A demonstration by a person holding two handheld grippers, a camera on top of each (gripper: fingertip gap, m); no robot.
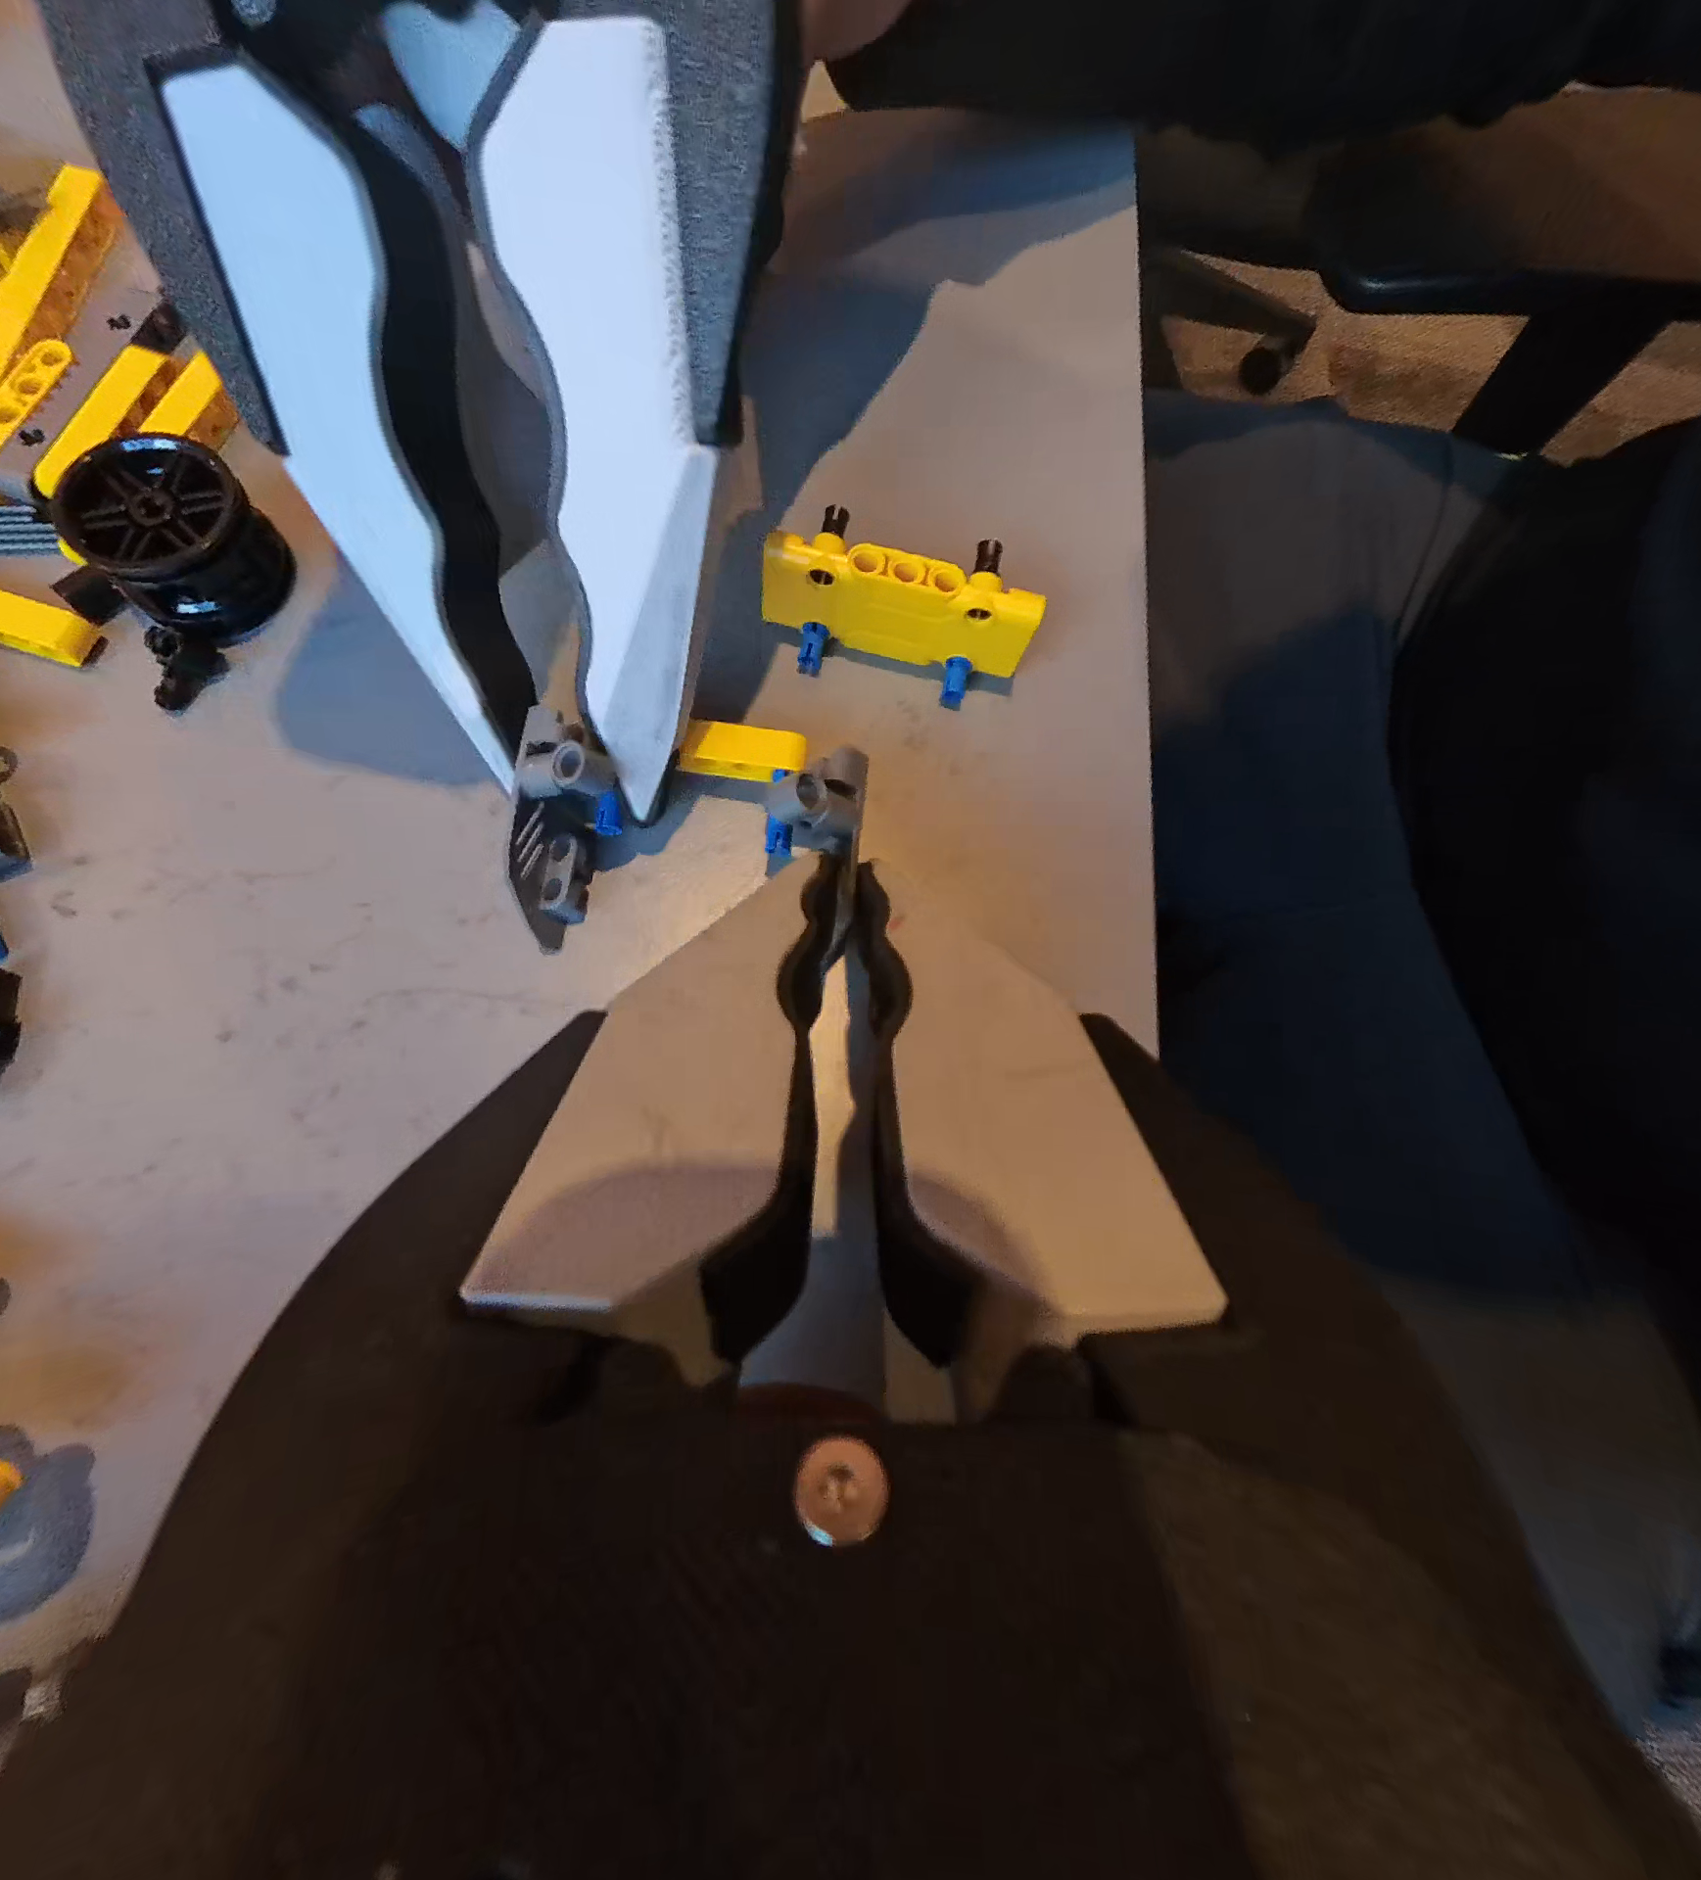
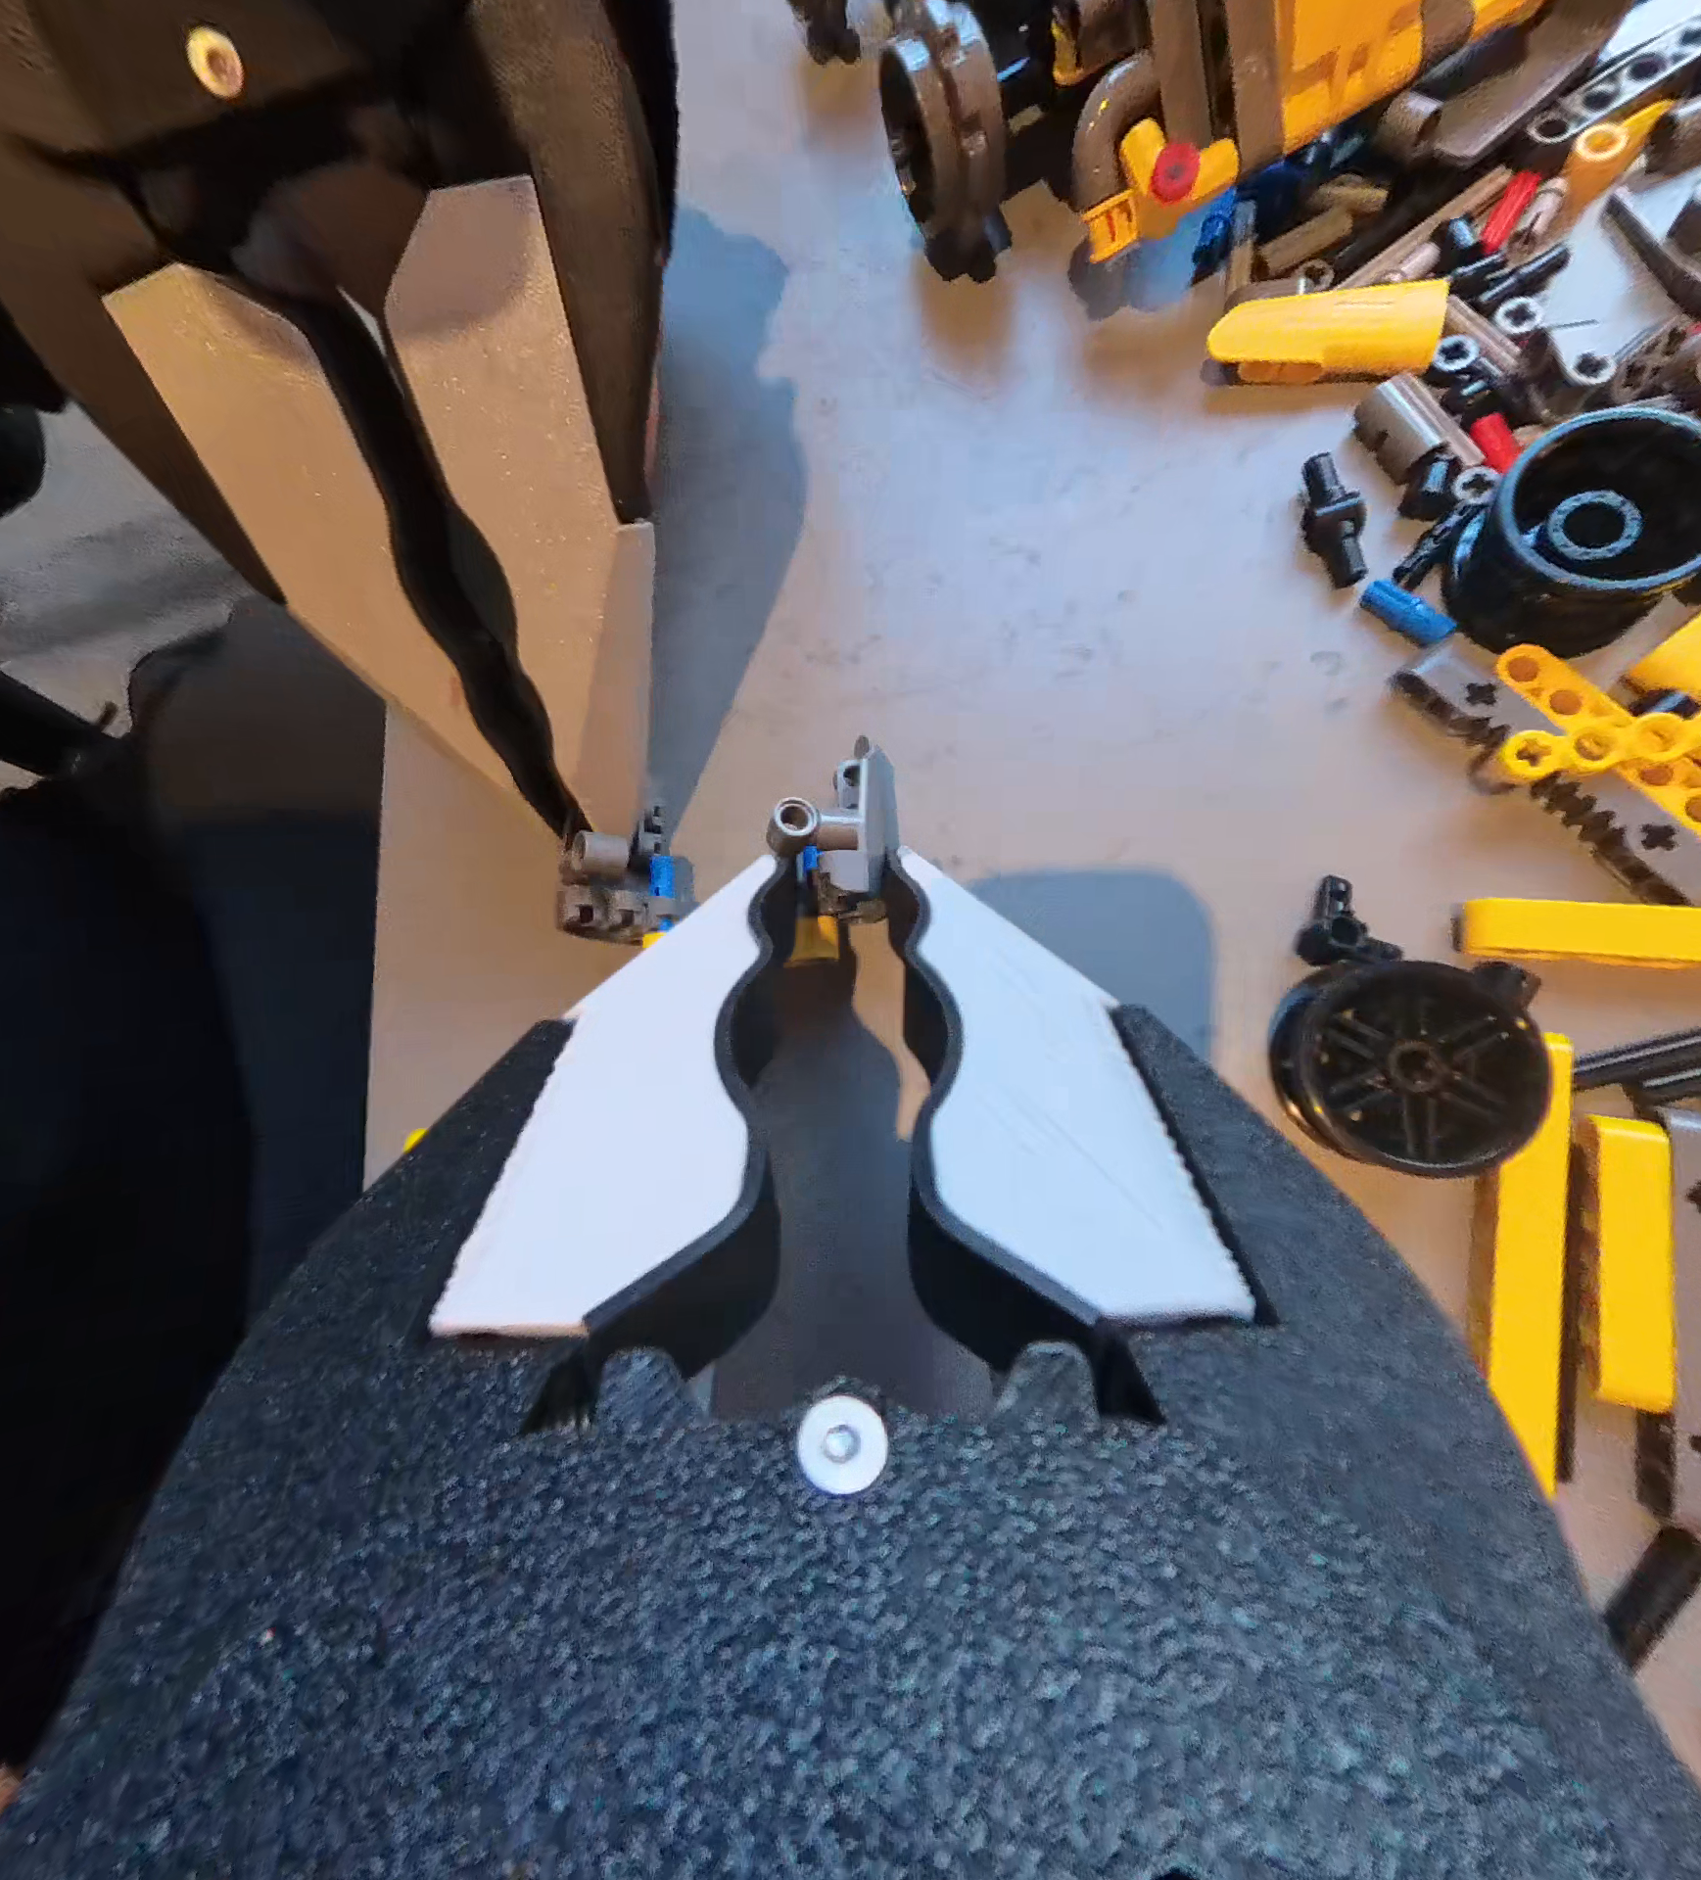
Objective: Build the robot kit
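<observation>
My left gripper (image 1: 838,865) is shut on a small grey connector with a blue pin (image 1: 821,804), close to the table's edge. My right gripper (image 1: 581,799), with white fingers, comes down from above and is shut on a second grey connector (image 1: 561,768) with a black part (image 1: 546,880) hanging under it. A short yellow beam (image 1: 744,751) lies between the two; I cannot tell what it joins. In the right wrist view the right gripper (image 2: 838,865) grips its grey connector (image 2: 851,824), and the left gripper (image 2: 612,824) holds its own connector (image 2: 612,880) just to the left.
A yellow panel with black and blue pins (image 1: 902,605) lies beyond the grippers. Heaps of yellow beams (image 2: 1640,753), black wheels (image 2: 1411,1068) (image 1: 149,509) and small pins lie to one side. The table's edge (image 1: 1146,712) runs close by, with a person's leg and a chair base beyond. Some 5 centimetres of space lies between my two pairs of fingers.
</observation>
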